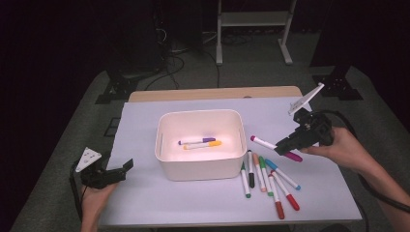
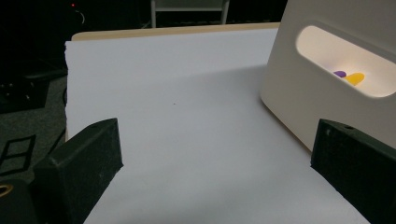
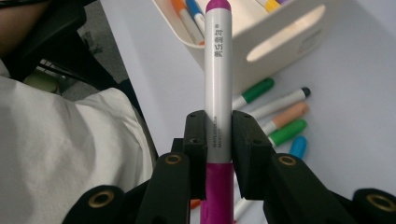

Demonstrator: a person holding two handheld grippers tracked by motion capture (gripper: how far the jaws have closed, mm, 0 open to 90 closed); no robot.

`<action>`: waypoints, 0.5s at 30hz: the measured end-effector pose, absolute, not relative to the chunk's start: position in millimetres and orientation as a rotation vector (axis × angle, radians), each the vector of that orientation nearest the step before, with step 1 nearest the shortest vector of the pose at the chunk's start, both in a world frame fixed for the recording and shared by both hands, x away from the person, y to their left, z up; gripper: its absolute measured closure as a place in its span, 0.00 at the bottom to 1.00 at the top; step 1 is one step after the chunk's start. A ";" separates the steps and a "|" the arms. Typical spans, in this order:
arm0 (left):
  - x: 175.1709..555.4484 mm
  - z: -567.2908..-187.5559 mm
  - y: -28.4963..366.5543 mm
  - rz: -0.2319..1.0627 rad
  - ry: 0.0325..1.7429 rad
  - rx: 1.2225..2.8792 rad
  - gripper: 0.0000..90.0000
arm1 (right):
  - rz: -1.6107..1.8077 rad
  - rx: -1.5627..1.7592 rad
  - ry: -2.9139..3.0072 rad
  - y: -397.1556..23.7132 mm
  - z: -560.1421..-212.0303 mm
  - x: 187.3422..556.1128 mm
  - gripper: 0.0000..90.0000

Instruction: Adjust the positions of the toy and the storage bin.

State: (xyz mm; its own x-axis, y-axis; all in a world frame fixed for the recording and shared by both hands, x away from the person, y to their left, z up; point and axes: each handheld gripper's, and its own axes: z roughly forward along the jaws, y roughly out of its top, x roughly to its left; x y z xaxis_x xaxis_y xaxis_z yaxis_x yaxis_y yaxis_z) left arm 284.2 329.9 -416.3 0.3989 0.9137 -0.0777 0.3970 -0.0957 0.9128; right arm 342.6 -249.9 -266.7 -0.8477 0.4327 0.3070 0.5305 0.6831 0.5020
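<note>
A white bin stands mid-table with a purple marker and a yellow marker lying inside. To its right, raised above the table, my right gripper is shut on a white marker with magenta ends. In the right gripper view the pads clamp that marker near its magenta end, its barrel pointing toward the bin. My left gripper rests at the table's left front, open, nothing between its jaws, with the bin's side to its right.
Several loose markers lie fanned on the pale sheet just right of the bin's front, below my right gripper, and also appear as green, black and peach ones. A white sleeve is at the left of the right gripper view.
</note>
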 end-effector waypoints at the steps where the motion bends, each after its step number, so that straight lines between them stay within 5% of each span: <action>1: 284.1 -416.2 329.9 0.665 1.164 1.681 0.01 | -0.895 -0.778 -2.728 -246.2 -265.1 343.2 0.84; 15: 284.0 -416.3 329.7 0.662 1.158 1.683 0.01 | -0.887 -0.644 -2.706 -203.6 -253.9 356.0 0.84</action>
State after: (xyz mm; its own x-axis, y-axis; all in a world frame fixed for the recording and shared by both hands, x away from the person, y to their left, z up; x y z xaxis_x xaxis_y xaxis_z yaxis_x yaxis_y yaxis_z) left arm 284.0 329.7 -416.3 0.4038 0.9115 -0.0787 0.3945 -0.0959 0.9139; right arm 356.0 -203.6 -253.9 -0.8793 0.3368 0.3368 0.4708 0.7216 0.5076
